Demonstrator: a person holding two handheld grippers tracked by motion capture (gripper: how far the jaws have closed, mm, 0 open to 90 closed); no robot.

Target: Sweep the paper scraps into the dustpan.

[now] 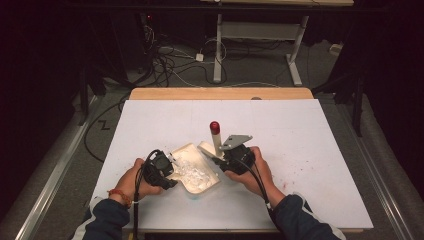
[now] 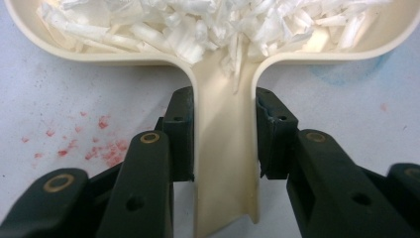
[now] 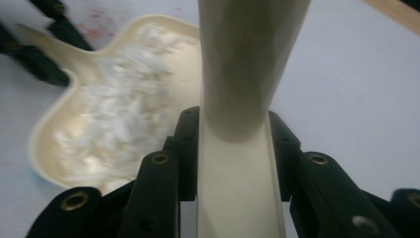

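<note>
A cream dustpan (image 1: 186,148) lies on the white table, holding a heap of white paper shreds (image 1: 194,172). My left gripper (image 2: 224,106) is shut on the pan's narrow handle (image 2: 225,158), with the shreds (image 2: 198,25) just ahead in the pan's bowl (image 2: 124,58). My right gripper (image 3: 235,119) is shut on a cream brush-like tool (image 3: 247,59) that stands nearly upright. In the high view this tool (image 1: 216,141) has a red cap (image 1: 214,127) on top, and the right gripper (image 1: 223,159) holds its lower part at the pan's right edge. The left gripper (image 1: 169,179) is at the pan's left.
Red specks (image 2: 99,144) stain the white table cover (image 1: 300,135) near the left gripper, and a faint blue smudge (image 2: 341,74) lies beside the pan. A wooden strip (image 1: 220,93) edges the far side. Cables and desk legs (image 1: 218,50) stand on the floor beyond.
</note>
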